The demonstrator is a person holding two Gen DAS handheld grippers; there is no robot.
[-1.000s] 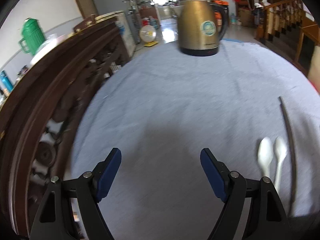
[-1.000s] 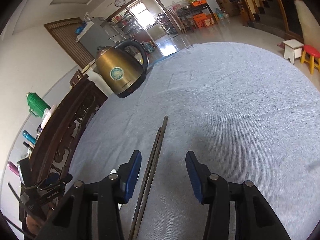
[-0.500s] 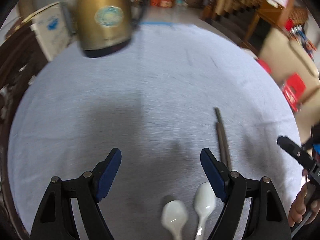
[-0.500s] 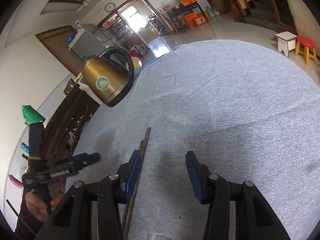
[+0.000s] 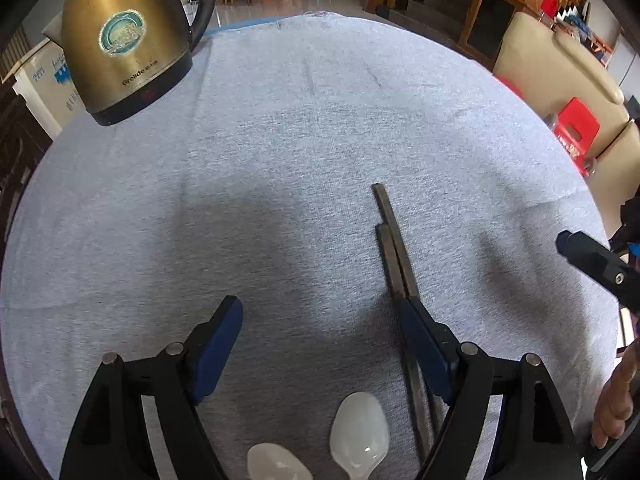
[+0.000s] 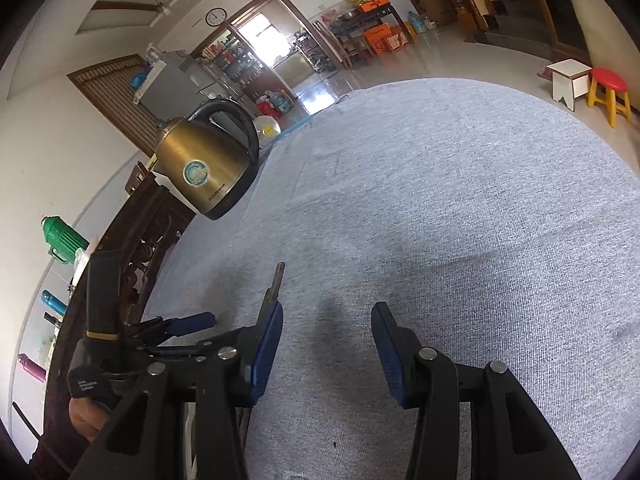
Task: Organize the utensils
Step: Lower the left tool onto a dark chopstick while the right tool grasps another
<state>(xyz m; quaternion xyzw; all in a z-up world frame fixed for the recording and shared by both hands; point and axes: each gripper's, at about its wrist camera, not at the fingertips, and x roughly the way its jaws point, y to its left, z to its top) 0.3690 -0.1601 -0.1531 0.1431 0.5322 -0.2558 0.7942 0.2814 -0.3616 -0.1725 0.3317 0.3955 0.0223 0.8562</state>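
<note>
Your left gripper (image 5: 320, 344) is black plastic with blue pads (image 5: 218, 350) on both fingers and silver screws at the joints; your right gripper (image 6: 326, 354) matches it. A yellow band (image 6: 99, 335) and small white lettering mark the left one's handle

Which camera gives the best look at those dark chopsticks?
The left wrist view: the chopsticks lie side by side on the grey cloth, most of their length showing. The right wrist view shows only their far ends, above a blue pad.
</note>
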